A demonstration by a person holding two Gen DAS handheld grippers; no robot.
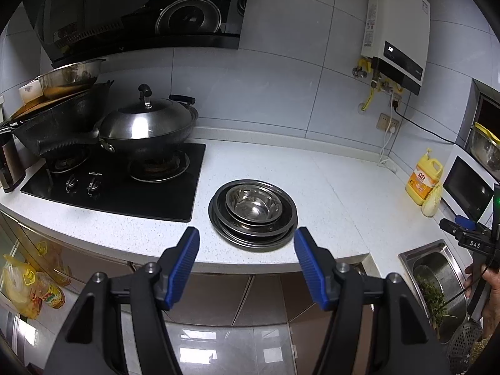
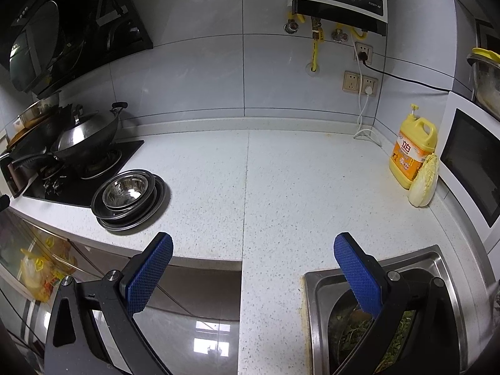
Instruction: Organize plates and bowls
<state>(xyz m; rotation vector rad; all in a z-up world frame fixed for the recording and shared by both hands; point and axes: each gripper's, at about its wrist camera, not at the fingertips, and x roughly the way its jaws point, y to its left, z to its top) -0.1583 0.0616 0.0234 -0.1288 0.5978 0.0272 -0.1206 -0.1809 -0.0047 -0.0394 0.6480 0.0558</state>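
Note:
A stack of steel plates [image 1: 282, 234] [image 2: 157, 207] with steel bowls [image 1: 253, 204] [image 2: 126, 192] nested on top stands on the white speckled counter [image 1: 328, 187] [image 2: 281, 172], just right of the stove. My left gripper [image 1: 247, 234] hovers in front of the stack at the counter's front edge, open, its blue pads apart with nothing between them. My right gripper [image 2: 253, 240] is open too, held off the counter's front edge to the right of the stack, between it and the sink. The right gripper's body [image 1: 472, 240] and a hand show at the left wrist view's right edge.
A black gas stove [image 1: 118, 181] [image 2: 84, 181] carries a lidded wok [image 1: 147, 125] [image 2: 84, 134] and a second pan. A steel sink [image 1: 437, 281] [image 2: 390, 312] holds a pot of greens. A yellow detergent jug [image 2: 412, 153], a cabbage [image 2: 423, 181] and a microwave [image 2: 472, 162] stand at the right.

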